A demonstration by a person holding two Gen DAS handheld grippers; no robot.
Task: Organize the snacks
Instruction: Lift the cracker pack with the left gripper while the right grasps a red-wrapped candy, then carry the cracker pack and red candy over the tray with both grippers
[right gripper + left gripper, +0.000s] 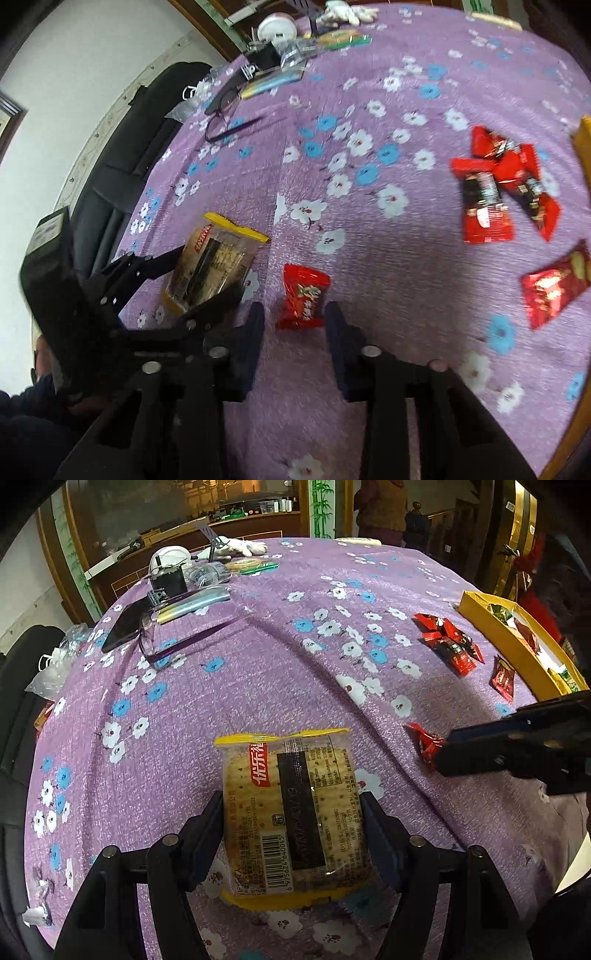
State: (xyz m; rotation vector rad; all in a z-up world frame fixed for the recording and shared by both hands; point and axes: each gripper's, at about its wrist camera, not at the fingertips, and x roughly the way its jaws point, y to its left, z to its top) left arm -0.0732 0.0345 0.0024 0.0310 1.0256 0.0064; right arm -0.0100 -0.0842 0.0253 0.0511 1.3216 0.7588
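Observation:
My left gripper (291,805) is shut on a yellow-edged cracker packet (295,812) and holds it over the purple floral tablecloth (221,686). The packet also shows in the right wrist view (214,262), between the left gripper's fingers (210,299). My right gripper (295,314) is open, with a small red candy (303,295) lying between its fingertips on the cloth. The right gripper also shows in the left wrist view (443,753), at that same candy (424,744). Several red snack packets (495,184) lie to the right.
A yellow box (517,642) holding snacks stands at the table's right edge. Another red packet (554,288) lies near it. Glasses (177,642), a phone (125,624) and assorted clutter sit at the far left. A black chair (122,155) stands beside the table.

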